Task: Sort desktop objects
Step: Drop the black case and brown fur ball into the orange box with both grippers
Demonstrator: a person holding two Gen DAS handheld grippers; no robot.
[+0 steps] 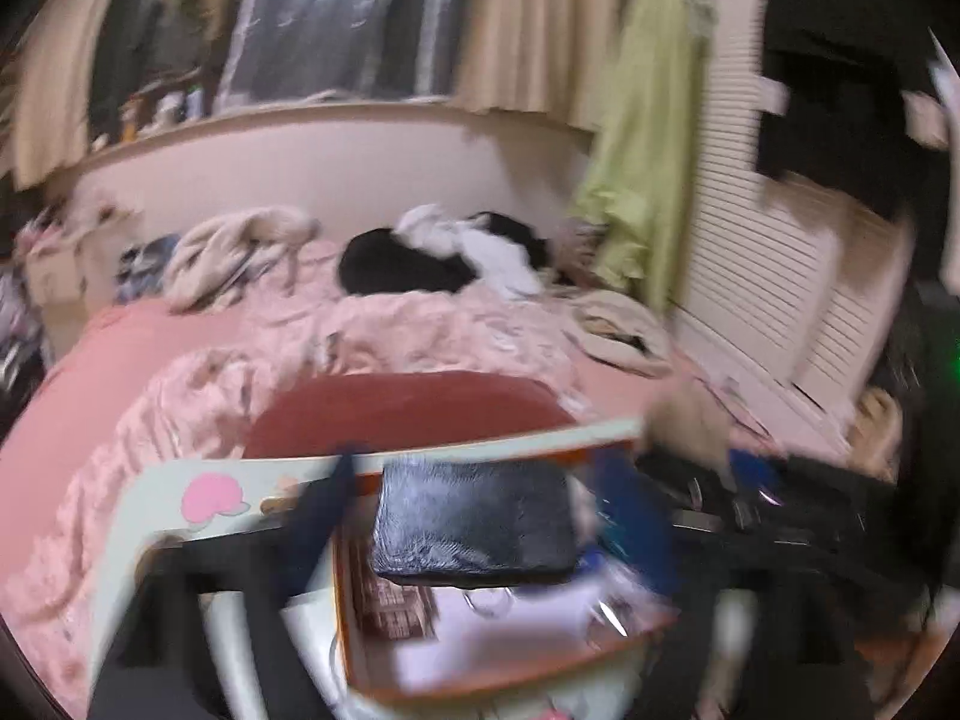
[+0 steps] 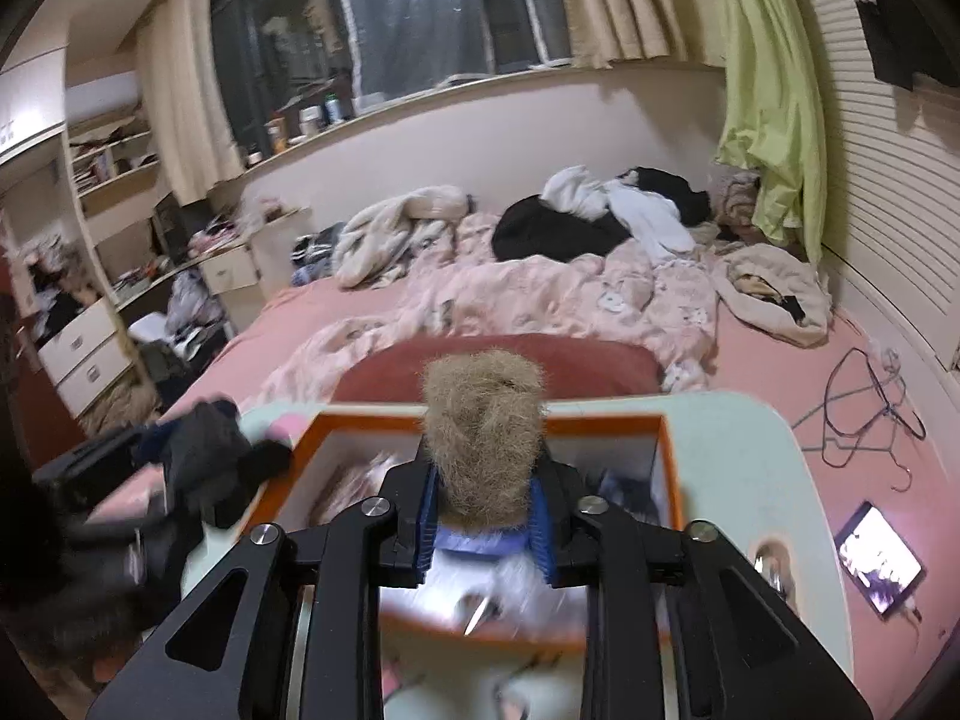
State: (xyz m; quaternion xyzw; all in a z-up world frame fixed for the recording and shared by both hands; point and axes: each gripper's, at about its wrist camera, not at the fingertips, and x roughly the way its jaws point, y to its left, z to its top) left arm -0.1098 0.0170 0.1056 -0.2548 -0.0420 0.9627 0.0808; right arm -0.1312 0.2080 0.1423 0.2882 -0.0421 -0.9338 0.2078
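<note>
The right tool (image 2: 483, 504) is clenched on a tan, fuzzy, cylinder-like tuft of fur or fibre (image 2: 480, 420), which stands upright between the blue pads (image 2: 427, 531) and rises well above them. The tuft hangs directly over the orange-rimmed open cardboard box (image 2: 672, 468), which sits on the pale mint-green desk (image 2: 750, 450); the box lies just below and slightly ahead of the right tool, so a straight lowering looks like the move that would put the tuft inside. Its long axis runs upright, in line with the pads.

The left wrist view is badly smeared by motion. The left tool (image 1: 474, 516) appears spread wide, its dark blue fingers (image 1: 327, 516) standing either side of a black, glossy, flat rectangular pouch (image 1: 474, 525) without clearly pressing it. I would judge the pouch released over the box, though the blur keeps this from being sure. The pouch lies with its long side across the view, above the same orange-rimmed box (image 1: 345, 600), with papers and a few blurred small items beneath it.

Of the two hands, the right one holds the task's thing and sits nearest the box opening. Behind the desk a dark red cushion (image 2: 498, 369) lies on the pink bed (image 2: 780, 372).
</note>
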